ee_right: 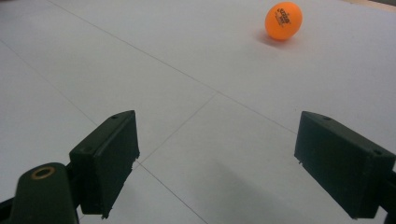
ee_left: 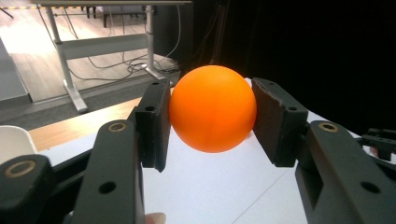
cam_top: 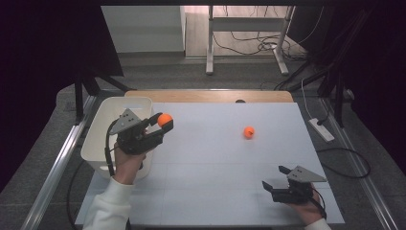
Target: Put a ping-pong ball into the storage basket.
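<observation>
- At the far left stands the white bin [cam_top: 98, 143] on the edge of the worktop [cam_top: 210, 167], its mouth open upward.
- My left hand-held gripper [cam_top: 160, 125] hangs just beside the bin's right rim, pads clamped on an orange ball [ee_left: 212, 108], well clear of the surface.
- I judge this the carry step: the ball is lifted and not yet over the bin. Next I'd need to swing it left above the opening, then part the jaws.
- A second orange ball [cam_top: 249, 132] lies loose farther right.
- My right hand-held gripper [cam_top: 274, 178] rests low near the front right, jaws wide apart and empty, pointed toward that ball.
</observation>
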A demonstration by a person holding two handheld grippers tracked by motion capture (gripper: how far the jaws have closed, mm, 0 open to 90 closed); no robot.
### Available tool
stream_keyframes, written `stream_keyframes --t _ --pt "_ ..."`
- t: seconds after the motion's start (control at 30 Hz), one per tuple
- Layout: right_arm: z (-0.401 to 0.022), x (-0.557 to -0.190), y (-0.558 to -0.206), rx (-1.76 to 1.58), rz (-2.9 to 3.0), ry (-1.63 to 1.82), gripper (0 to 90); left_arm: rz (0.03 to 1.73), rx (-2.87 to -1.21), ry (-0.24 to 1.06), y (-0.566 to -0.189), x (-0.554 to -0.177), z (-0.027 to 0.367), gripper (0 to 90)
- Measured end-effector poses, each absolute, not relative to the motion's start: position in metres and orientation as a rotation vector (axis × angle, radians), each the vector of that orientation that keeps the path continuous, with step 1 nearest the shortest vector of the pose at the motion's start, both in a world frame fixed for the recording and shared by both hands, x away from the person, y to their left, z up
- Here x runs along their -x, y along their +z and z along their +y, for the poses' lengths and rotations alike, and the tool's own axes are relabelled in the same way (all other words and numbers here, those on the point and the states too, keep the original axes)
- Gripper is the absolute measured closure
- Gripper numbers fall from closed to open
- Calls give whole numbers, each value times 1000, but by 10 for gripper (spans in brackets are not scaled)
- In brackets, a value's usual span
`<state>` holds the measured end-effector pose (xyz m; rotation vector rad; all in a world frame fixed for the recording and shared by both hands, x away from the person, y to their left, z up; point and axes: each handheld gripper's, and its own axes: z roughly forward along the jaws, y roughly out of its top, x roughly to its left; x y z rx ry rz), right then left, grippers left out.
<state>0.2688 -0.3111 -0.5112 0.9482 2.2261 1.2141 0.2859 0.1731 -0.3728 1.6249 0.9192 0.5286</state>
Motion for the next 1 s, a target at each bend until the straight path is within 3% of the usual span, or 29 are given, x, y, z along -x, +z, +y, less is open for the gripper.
stream_keyframes --t 1.0 --pt "-313 -270 -512 -958 2220 1215 131 997 -1601 574 -370 -308 202 500"
